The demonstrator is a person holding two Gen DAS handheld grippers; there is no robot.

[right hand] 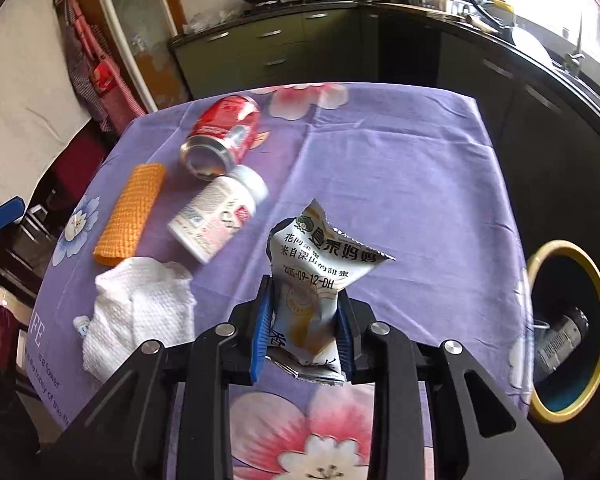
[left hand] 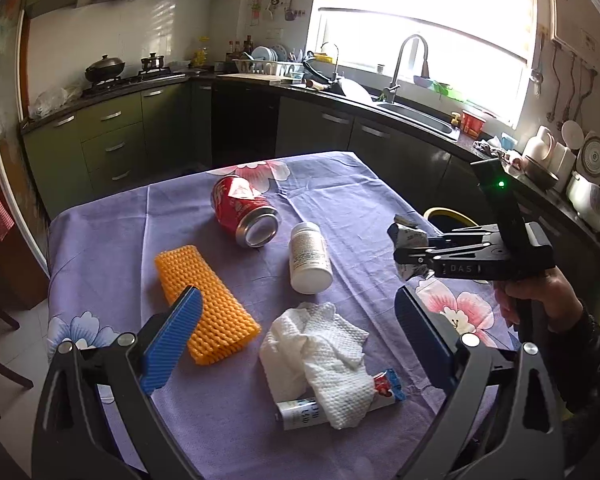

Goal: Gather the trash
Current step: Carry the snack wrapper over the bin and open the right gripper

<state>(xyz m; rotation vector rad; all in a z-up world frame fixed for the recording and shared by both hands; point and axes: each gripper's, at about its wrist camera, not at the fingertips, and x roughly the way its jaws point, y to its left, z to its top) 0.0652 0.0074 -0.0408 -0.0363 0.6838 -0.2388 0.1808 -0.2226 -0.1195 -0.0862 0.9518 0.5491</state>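
My right gripper (right hand: pixel 304 304) is shut on a crumpled white snack wrapper (right hand: pixel 324 252), held above the purple floral tablecloth (right hand: pixel 400 184). The left wrist view shows that gripper (left hand: pixel 410 258) at the right with the wrapper (left hand: pixel 408 236) in it. Open and with nothing in it, my left gripper (left hand: pixel 298 300) hovers over the near part of the table. On the cloth lie a red can (left hand: pixel 244 210) on its side, a white pill bottle (left hand: pixel 310 258), an orange foam net (left hand: pixel 206 306) and a crumpled paper towel (left hand: pixel 320 352). The towel partly covers a small tube (left hand: pixel 300 414).
A yellow-rimmed bin (right hand: pixel 568 248) stands off the table's right edge with a bottle (right hand: pixel 560 340) inside. Dark kitchen cabinets (left hand: pixel 324 128) and a sink counter run behind and to the right. A person's hand (left hand: pixel 540 296) grips the right tool. Chairs stand at the left.
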